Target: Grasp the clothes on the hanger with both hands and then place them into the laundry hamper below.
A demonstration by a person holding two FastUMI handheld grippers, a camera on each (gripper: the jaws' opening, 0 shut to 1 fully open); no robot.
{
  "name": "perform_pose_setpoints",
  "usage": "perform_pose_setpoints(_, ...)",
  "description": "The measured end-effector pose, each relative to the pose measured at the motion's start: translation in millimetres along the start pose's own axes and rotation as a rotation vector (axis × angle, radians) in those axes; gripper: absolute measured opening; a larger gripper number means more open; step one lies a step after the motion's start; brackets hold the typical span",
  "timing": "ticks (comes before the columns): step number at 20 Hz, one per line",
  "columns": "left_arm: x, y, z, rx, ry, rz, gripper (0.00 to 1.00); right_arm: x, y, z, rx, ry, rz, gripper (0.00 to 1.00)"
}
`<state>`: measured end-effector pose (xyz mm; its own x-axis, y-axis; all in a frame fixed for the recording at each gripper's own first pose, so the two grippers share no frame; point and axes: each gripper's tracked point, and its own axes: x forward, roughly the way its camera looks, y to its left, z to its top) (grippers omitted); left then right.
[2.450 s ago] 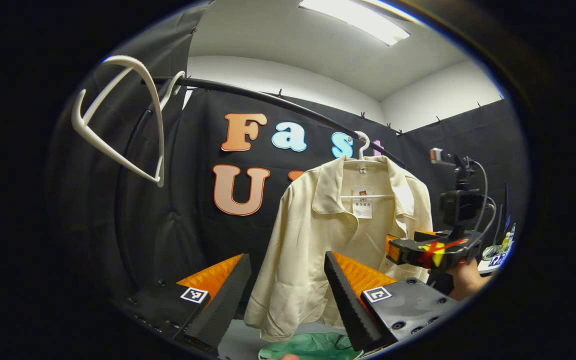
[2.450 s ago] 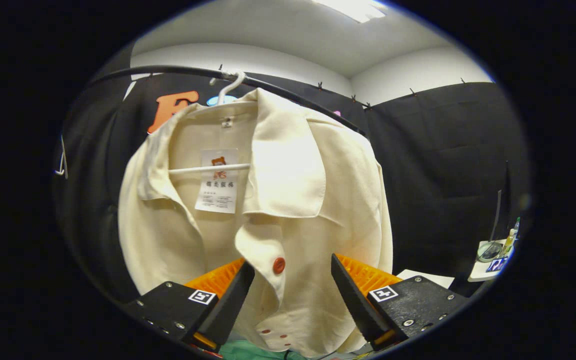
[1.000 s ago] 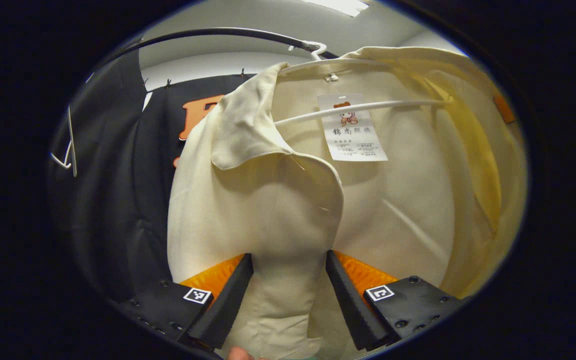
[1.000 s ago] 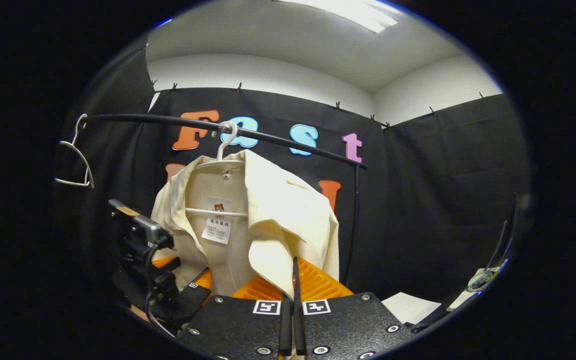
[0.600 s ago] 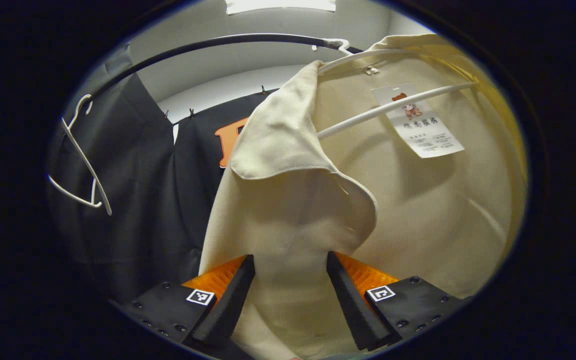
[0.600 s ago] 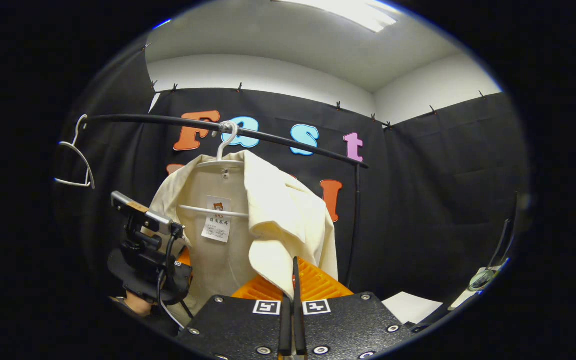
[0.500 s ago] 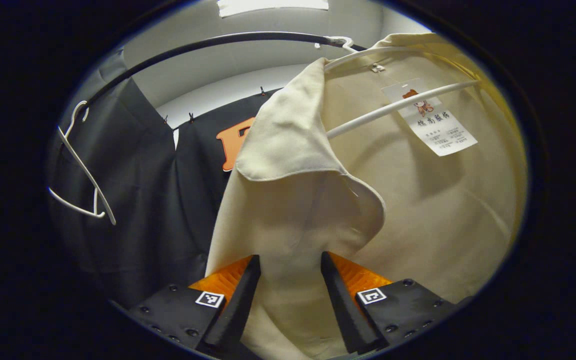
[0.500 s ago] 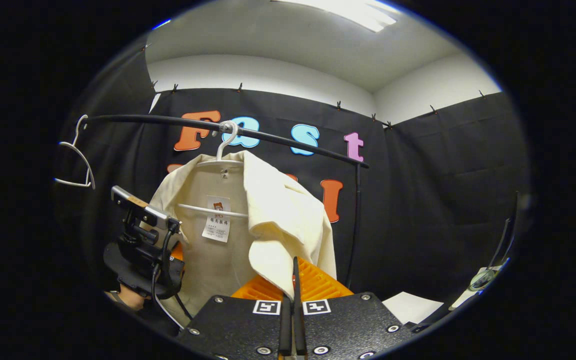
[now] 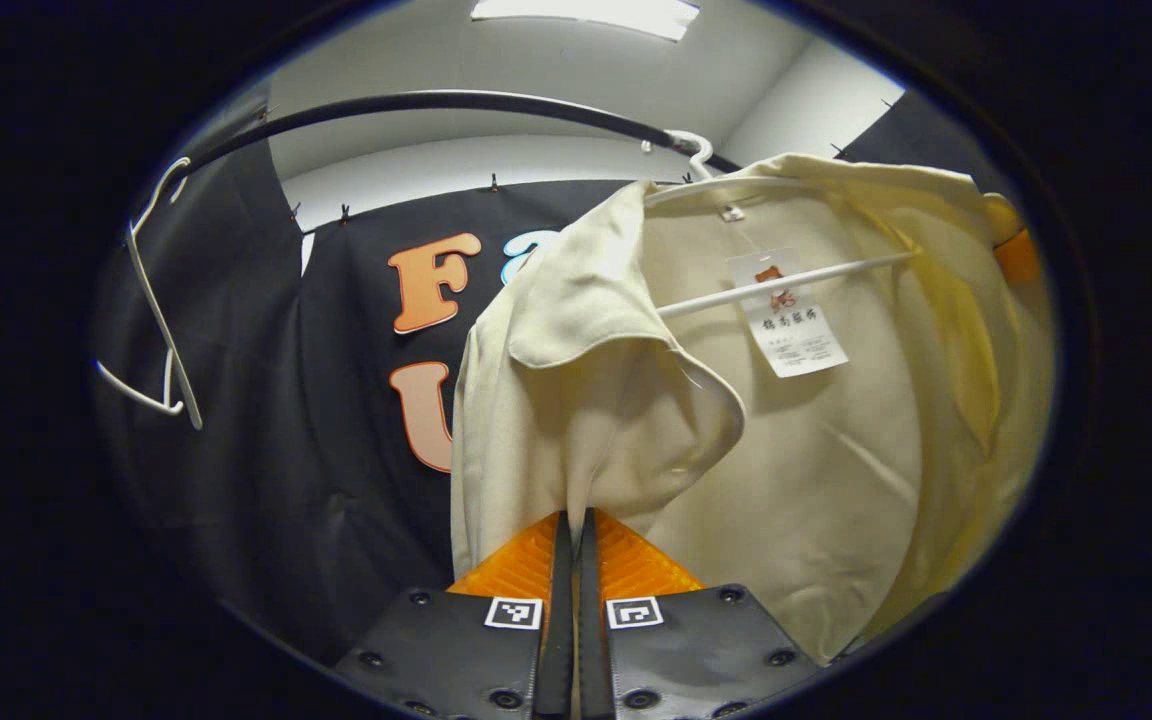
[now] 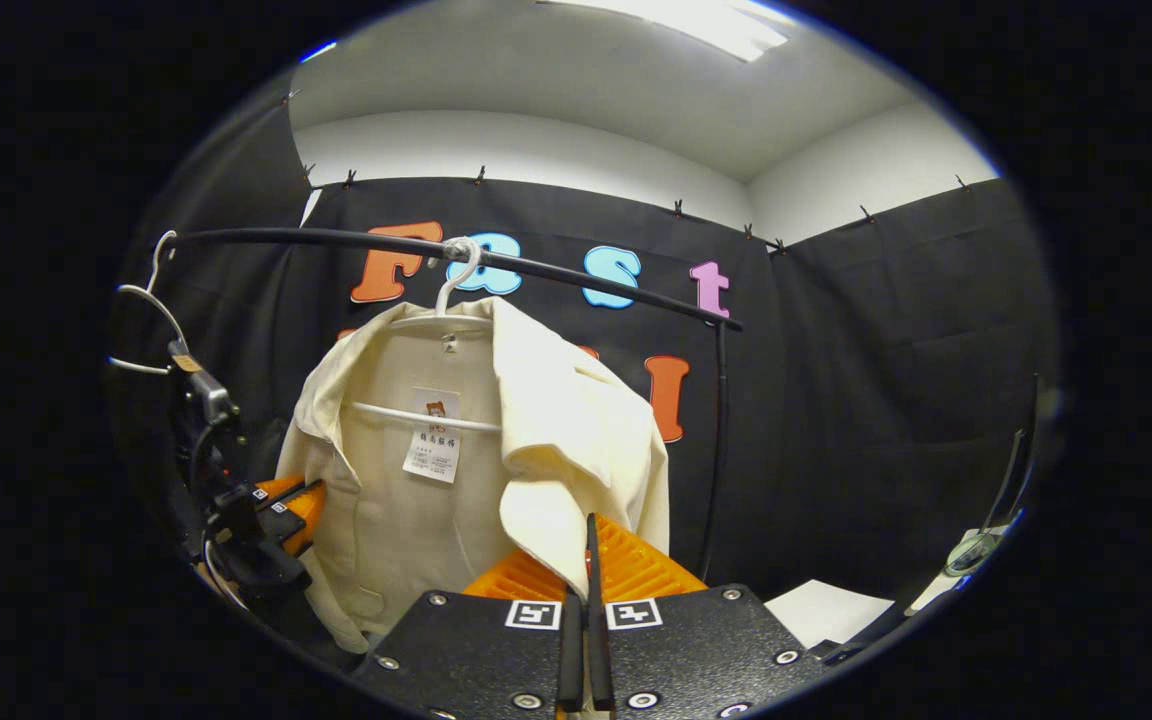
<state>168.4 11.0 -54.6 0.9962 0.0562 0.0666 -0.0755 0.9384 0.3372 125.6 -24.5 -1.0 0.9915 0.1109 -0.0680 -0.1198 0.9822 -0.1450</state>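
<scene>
Both grippers, left gripper (image 9: pixel 572 530) and right gripper (image 10: pixel 587 545), apparently pinch the hanging shirt (image 10: pixel 536 440).

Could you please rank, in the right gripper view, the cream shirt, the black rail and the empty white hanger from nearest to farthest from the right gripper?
1. Cream shirt: pinched in the right gripper.
2. Black rail: above, behind the shirt.
3. Empty white hanger: far left end of the rail.

Black cloth (image 10: pixel 886 360) lines the booth walls, pinned along its top edge. Above it run white wall (image 10: pixel 536 140) and a white ceiling (image 10: pixel 586 70) with a bright light panel (image 10: pixel 726 20). A black rail (image 10: pixel 576 275) crosses in front of the cloth.
</scene>
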Motion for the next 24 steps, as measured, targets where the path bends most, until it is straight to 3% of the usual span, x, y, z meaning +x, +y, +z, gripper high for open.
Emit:
perform_pose_setpoints(3, -23, -6, 19, -0.067, -0.028, -0.025, 0.10, 0, 1, 3, -0.004, -0.004, -0.004, 0.02)
perform_pose_setpoints(8, -25, 67, 74, 0.032, -0.124, 0.165, 0.12, -18, -16, 36, 0.012, -0.098, -0.058, 0.02)
perform_pose_setpoints(12, -8, 104, 88, 0.088, -0.138, 0.249, 0.10, -29, -37, 81, -0.015, -0.189, -0.102, 0.02)
perform_pose_setpoints(17, 15, 123, 104, 0.148, -0.172, 0.289, 0.09, -19, -67, 129, -0.084, -0.265, -0.148, 0.02)
perform_pose_setpoints(24, 37, 128, 96, 0.095, -0.146, 0.270, 0.09, 38, -119, 186, -0.142, -0.315, -0.201, 0.01)
